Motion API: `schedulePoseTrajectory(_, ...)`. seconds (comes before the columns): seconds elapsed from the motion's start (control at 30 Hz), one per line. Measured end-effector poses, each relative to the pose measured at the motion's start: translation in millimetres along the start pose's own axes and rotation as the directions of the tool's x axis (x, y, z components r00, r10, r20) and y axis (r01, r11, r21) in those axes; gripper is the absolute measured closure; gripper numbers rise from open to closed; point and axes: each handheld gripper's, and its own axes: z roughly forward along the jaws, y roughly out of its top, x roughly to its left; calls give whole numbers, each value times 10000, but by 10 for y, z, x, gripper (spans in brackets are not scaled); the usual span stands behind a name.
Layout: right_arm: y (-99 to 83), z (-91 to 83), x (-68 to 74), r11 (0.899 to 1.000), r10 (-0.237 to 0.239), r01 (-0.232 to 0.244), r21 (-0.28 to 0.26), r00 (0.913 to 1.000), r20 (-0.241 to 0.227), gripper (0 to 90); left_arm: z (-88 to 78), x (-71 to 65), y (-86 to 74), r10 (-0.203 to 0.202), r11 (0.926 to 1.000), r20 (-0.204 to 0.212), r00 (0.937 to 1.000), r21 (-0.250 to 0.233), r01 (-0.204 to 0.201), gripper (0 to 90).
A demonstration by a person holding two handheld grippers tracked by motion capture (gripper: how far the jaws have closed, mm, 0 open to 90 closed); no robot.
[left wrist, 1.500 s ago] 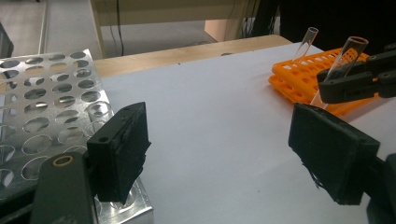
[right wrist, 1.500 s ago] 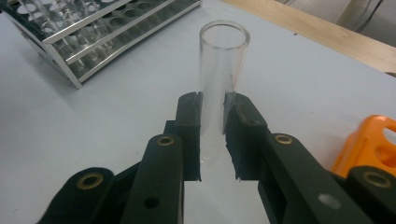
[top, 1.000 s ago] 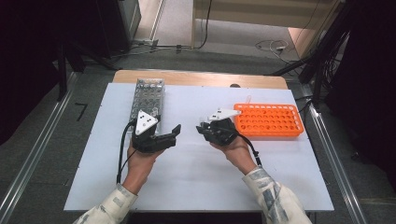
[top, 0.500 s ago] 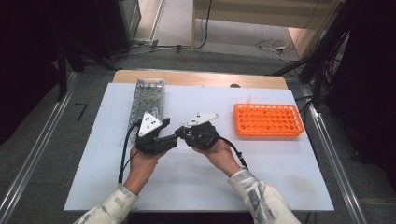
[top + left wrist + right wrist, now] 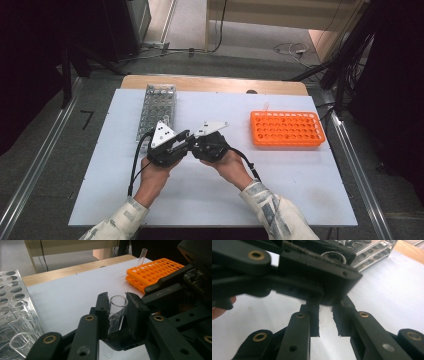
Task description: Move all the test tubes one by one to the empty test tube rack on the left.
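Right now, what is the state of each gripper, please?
Left gripper: its jaws have just been closing and now grip the glass test tube.
Right gripper: closed on the same tube's lower part.

A flat white rectangular table top [image 5: 300, 190] carries the things; a strip of light wooden board [image 5: 215, 83] runs along its far edge; a clear plastic test-tube rack [image 5: 156, 107] holding glass tubes lies on the white surface at the far left, its long side running away from the person; a bright orange plastic test-tube rack [image 5: 287, 128] lies at the far right, well apart from the clear one, with one clear tube [image 5: 141, 257] standing at its far left corner.
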Motion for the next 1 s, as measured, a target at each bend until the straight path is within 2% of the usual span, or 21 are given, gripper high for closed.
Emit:
schedulePoseTrajectory(0.23,-5,-24,-14,10000,-14,14,9,10000,14,728,15,5,10,-84,9999,38,10000,-58,84,752)
schedulePoseTrajectory(0.4,-15,-46,-42,9998,78,-77,179,9999,-83,532,42,0,24,-42,10000,33,10000,-17,42,755)
schedulePoseTrajectory(0.67,-74,-128,-165,9989,290,-291,378,9996,48,335,71,36,78,-179,9998,9,9998,-9,179,755)
schedulePoseTrajectory(1.0,-229,-317,-370,9960,835,-851,260,9949,574,292,128,188,227,-355,9994,-423,9985,-56,353,755)
